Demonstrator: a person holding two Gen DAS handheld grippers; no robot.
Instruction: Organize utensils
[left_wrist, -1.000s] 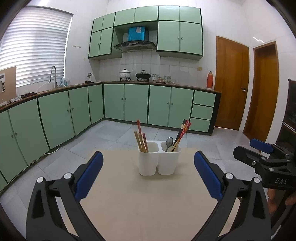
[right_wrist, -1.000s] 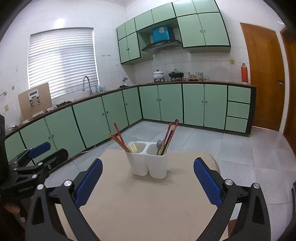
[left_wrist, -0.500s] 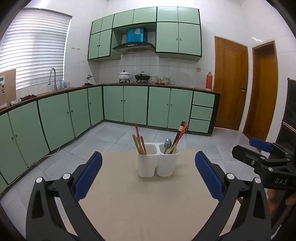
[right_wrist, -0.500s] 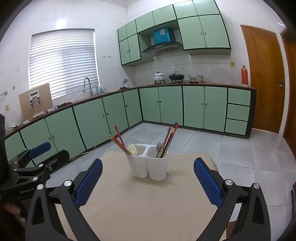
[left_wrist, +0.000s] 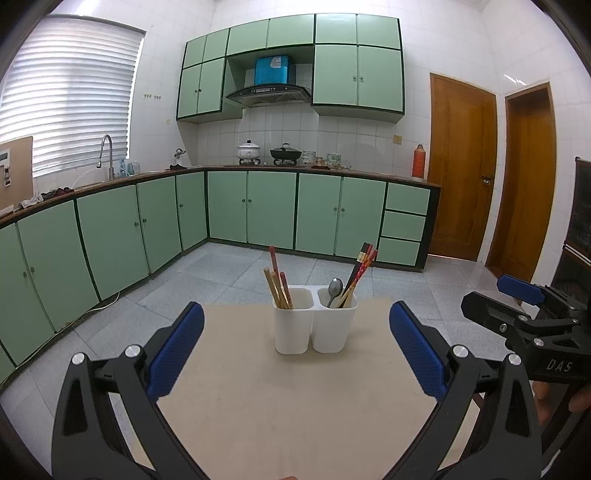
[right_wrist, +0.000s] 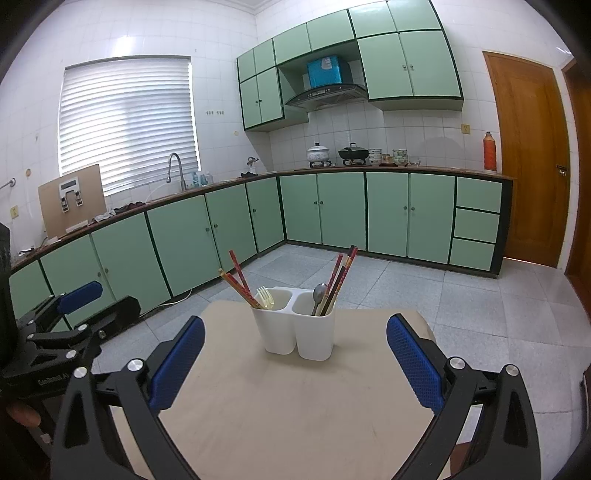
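Table (left_wrist: 295, 406) under my fingers. Caddy (left_wrist: 314, 325) ahead, centred between both pairs, well clear. Left gripper (left_wrist: 295, 354) spread wide, empty. Right gripper (right_wrist: 295, 354) likewise released. Chopsticks (left_wrist: 360, 271), spoon (left_wrist: 334, 288) right cup; fork (right_wrist: 265, 296) left.

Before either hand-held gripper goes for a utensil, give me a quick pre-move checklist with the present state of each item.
1. Left hand-held gripper open and empty: ok.
2. Right hand-held gripper open and empty: ok.
3. Holder upright on the table: ok.
4. Compartments already sorted by type: not ok. Chopsticks share the left one with a fork; more chopsticks share the right one with a spoon.
5. Nothing between the grippers and the holder: ok.
6. Anything lying low inside the compartments: cannot tell, the walls hide it.
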